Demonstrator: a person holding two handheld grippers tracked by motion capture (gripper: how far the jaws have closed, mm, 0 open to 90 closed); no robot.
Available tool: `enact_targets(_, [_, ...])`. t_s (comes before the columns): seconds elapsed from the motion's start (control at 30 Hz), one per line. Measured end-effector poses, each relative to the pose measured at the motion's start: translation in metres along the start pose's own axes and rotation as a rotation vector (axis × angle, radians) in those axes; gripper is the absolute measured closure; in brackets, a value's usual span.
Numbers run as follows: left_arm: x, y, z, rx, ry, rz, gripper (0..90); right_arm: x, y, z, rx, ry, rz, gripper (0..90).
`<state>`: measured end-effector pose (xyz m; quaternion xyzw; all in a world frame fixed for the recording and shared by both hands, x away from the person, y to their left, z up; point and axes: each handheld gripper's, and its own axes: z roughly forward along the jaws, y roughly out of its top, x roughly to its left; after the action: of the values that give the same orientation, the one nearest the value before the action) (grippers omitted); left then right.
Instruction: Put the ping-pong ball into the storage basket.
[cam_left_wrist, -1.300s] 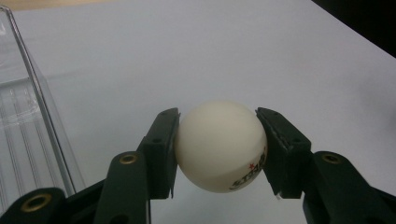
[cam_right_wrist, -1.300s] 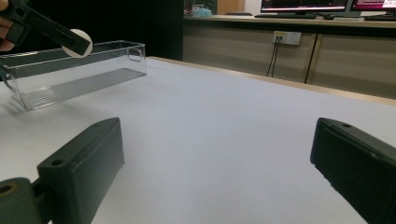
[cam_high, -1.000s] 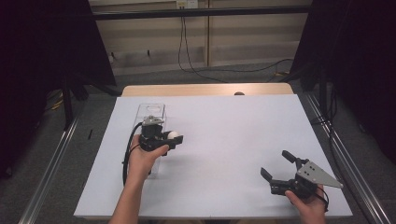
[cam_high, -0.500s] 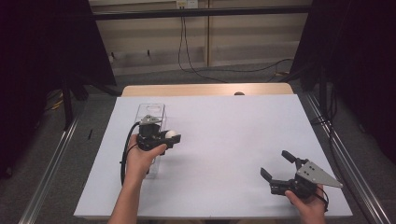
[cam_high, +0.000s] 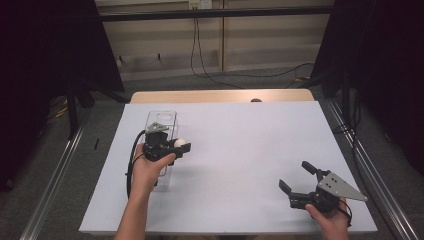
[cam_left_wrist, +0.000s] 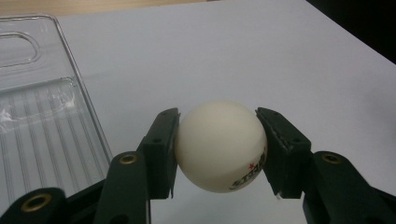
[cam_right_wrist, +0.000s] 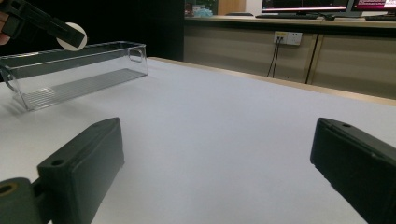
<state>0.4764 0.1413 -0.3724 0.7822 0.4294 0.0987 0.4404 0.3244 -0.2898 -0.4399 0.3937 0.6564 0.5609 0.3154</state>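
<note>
White table-tennis ball (cam_left_wrist: 219, 145), red-and-black print, clamped between both jaws of the left gripper (cam_high: 170, 147), held above the white table (cam_high: 240, 150) just beside a clear plastic tray (cam_high: 162, 120). Right gripper (cam_high: 297, 179): jaws wide apart, nothing between them, well apart at the table's near right.

— Item one, the left gripper (cam_high: 175, 147): what did it look like?
— Black body, two squared black jaws, brass-coloured rivets at the jaw joints, small screw holes in the pads. A small grey plate sat on top, and a black cable (cam_high: 131, 165) looped from it along the forearm.
— Item two, the right gripper (cam_high: 295, 179)?
— Same black build, with blocky matt jaws and a screw hole in each. A larger grey three-cornered plate (cam_high: 341, 186) on top, dotted with small screws.
— Sleeves?
— None seen; both forearms were bare.
</note>
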Motion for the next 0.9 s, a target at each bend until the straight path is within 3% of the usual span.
enact_targets(0.43, [0.004,0.0,-0.006,-0.008,0.005,-0.004,51.1,0.0,0.0,0.0,0.002,0.0,-0.001,2.2])
enact_targets(0.5, [0.004,0.0,-0.007,-0.022,0.011,-0.02,51.1,0.0,0.0,0.0,0.0,-0.004,0.0,2.2])
enact_targets(0.53, [0.005,0.0,-0.008,-0.011,0.008,-0.006,51.1,-0.001,0.0,0.0,-0.001,-0.005,-0.001,2.2])
enact_targets(0.67, [0.005,0.0,-0.009,-0.024,0.016,-0.023,51.1,0.0,0.0,0.0,0.006,0.003,-0.001,2.2])
enact_targets(0.83, [0.007,0.0,-0.01,-0.011,0.023,-0.005,51.1,0.0,0.0,0.0,0.007,0.0,0.008,2.2])
enact_targets(0.9, [0.007,0.0,-0.011,-0.024,0.029,-0.023,51.1,0.0,0.0,0.0,0.004,0.0,-0.002,2.1])
